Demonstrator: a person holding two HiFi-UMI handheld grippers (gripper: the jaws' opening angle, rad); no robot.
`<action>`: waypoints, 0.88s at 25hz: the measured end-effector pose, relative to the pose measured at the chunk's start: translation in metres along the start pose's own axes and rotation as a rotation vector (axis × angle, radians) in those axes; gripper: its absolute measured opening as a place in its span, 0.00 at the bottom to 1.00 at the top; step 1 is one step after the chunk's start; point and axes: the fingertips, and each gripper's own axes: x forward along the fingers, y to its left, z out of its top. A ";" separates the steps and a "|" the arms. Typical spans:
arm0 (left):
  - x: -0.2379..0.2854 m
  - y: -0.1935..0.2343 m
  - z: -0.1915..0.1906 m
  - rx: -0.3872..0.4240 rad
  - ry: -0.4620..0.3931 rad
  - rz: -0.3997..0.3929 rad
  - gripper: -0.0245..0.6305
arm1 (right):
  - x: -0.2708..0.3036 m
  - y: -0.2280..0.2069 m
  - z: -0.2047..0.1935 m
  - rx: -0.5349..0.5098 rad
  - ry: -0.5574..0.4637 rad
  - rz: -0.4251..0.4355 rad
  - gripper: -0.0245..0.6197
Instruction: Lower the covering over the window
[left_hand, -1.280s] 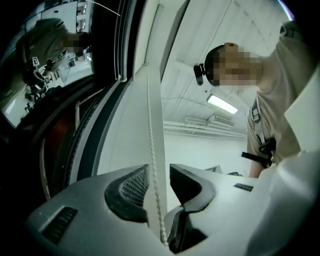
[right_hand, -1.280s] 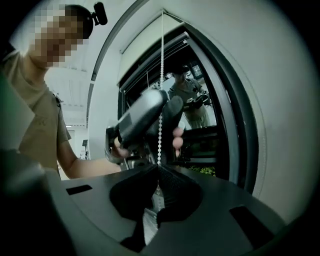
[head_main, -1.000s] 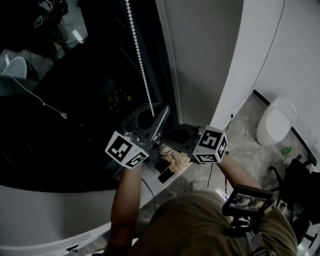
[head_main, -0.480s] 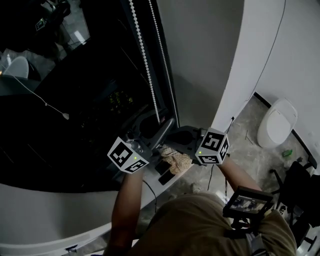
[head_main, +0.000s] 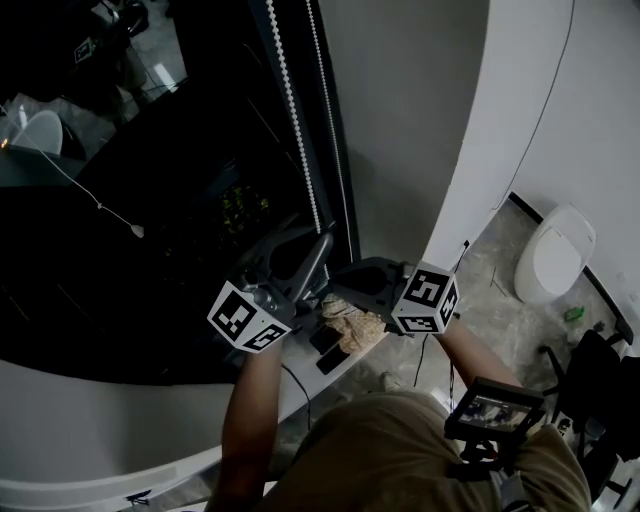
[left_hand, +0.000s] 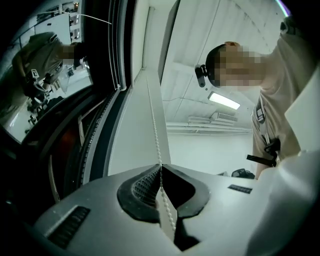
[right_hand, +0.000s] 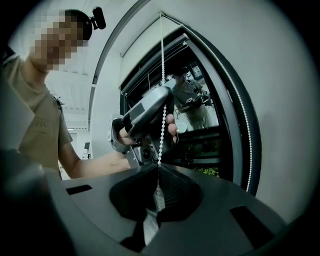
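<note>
A white bead chain (head_main: 297, 130) hangs in two strands in front of the dark window (head_main: 150, 200). In the left gripper view the chain (left_hand: 154, 125) runs down into the shut jaws of my left gripper (left_hand: 160, 169). My right gripper (right_hand: 159, 169) is shut on the same chain (right_hand: 162, 75), just under the left gripper (right_hand: 147, 112). In the head view the grey left gripper (head_main: 327, 240) points up at the chain, and the dark right gripper (head_main: 338, 278) sits close beside it on the right. The window covering itself does not show clearly.
A grey wall (head_main: 400, 130) stands right of the window frame. On the sill below the grippers lie a crumpled cloth (head_main: 352, 322) and a dark phone (head_main: 328, 346). A white rounded unit (head_main: 555, 252) stands on the floor at the right.
The left gripper has shifted a little along the window, with its jaws now shut on the chain. A second strand of the chain has come into view. The right gripper has stayed in place.
</note>
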 end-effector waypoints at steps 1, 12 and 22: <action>0.000 -0.001 0.000 0.004 -0.002 -0.001 0.07 | -0.001 0.000 -0.001 -0.006 0.004 -0.001 0.05; -0.016 -0.013 -0.081 -0.075 0.126 -0.011 0.07 | -0.046 -0.023 0.076 -0.061 -0.222 -0.100 0.29; -0.014 -0.043 -0.095 -0.125 0.126 -0.083 0.07 | -0.034 -0.011 0.098 -0.076 -0.265 -0.104 0.06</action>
